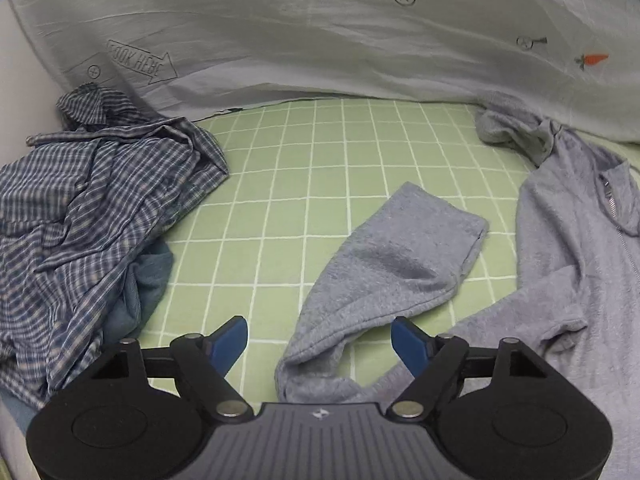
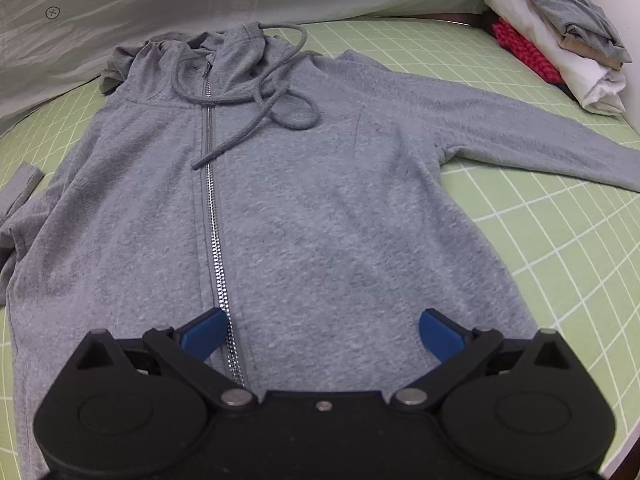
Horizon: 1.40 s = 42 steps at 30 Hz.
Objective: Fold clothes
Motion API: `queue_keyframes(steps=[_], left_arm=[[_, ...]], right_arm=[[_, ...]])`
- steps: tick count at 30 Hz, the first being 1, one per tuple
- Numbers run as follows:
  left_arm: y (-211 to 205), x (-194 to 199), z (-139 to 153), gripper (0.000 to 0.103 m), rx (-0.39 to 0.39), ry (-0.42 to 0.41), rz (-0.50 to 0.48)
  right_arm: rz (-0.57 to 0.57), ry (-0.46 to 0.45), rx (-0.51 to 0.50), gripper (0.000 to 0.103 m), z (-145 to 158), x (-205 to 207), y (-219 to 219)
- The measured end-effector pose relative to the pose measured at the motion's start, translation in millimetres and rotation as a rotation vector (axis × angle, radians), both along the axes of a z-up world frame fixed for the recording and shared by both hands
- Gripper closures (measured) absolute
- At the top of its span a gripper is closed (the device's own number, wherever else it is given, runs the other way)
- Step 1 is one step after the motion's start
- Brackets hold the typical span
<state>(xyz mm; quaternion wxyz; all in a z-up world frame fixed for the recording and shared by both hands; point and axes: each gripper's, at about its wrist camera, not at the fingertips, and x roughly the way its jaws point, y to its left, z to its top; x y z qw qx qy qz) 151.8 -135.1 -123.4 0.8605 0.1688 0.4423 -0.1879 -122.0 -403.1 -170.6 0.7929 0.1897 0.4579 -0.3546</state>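
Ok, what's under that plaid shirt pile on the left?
A blue garment pokes out beneath the plaid shirt; the rest of it is covered, so I can't tell what it is.

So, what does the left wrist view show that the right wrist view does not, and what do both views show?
Only the left wrist view shows the crumpled plaid shirt and the hoodie's folded-over sleeve, lying ahead of the open left claw.

Only the right wrist view shows the stack of folded clothes, the drawstring, and the full zipper, under the open right claw.

Both show the grey hoodie lying on the green grid mat, with the pale printed sheet behind. Neither claw holds anything.
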Motion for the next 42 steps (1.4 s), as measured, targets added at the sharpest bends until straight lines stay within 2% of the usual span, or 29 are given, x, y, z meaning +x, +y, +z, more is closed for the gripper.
queue_keyframes(steps=[3,5,10,14,16,17,18,22,24,28,31,35,37,40,42], left_arm=[[-16.0,11.5,-14.2,0.034,0.052,0.006,-0.063],[-22.2,16.2,-19.2,0.038,0.047,0.029,-0.109],[-29.6,16.1,-18.7,0.038,0.032,0.049,-0.174],[-36.2,7.0,-22.4,0.038,0.063,0.06,-0.22],[-35.1,4.6,-25.9,0.06,0.085,0.053,-0.178],[-33.3,4.0,-26.7,0.093,0.09,0.048,-0.143],[-28.1,5.3,-23.6,0.097,0.072,0.051,-0.088],[5.5,2.6,12.0,0.097,-0.099,0.032,0.129],[17.2,-8.0,31.4,0.097,-0.107,-0.033,0.186],[50.7,-34.0,57.3,0.096,-0.186,-0.073,0.324],[72.3,-57.6,58.6,0.092,-0.152,-0.061,0.449],[93.2,-94.3,61.5,0.09,-0.086,-0.045,0.471],[101.9,-107.3,61.7,0.083,-0.043,-0.031,0.489],[111.7,-120.1,60.6,0.072,-0.029,-0.009,0.463],[116.4,-125.3,59.8,0.054,-0.029,-0.005,0.428]], right_arm=[[-0.008,0.015,-0.012,0.0,1.1,4.2,1.6],[-0.012,0.018,-0.017,0.0,1.5,5.4,2.3],[-0.014,0.004,-0.019,0.0,0.5,3.2,2.8],[-0.016,-0.007,-0.021,0.0,-0.2,1.4,3.2],[-0.017,-0.013,-0.022,0.0,-0.6,0.5,3.3],[-0.016,-0.016,-0.024,0.0,-0.7,0.0,3.5],[-0.012,-0.017,-0.027,0.0,-0.7,-0.5,3.9],[0.011,-0.022,-0.042,0.0,0.0,-2.7,6.3],[0.029,-0.025,-0.049,0.0,1.1,-6.3,8.5],[0.059,-0.046,-0.041,0.0,1.4,-17.6,12.8],[0.107,-0.065,-0.041,0.0,0.6,-26.6,17.8],[0.168,-0.073,-0.037,0.0,-1.6,-33.3,28.3],[0.176,-0.076,-0.031,0.0,-2.9,-35.1,34.3],[0.177,-0.063,-0.034,0.0,-2.0,-34.2,44.0],[0.156,-0.058,-0.023,0.0,-0.7,-34.0,47.8]])
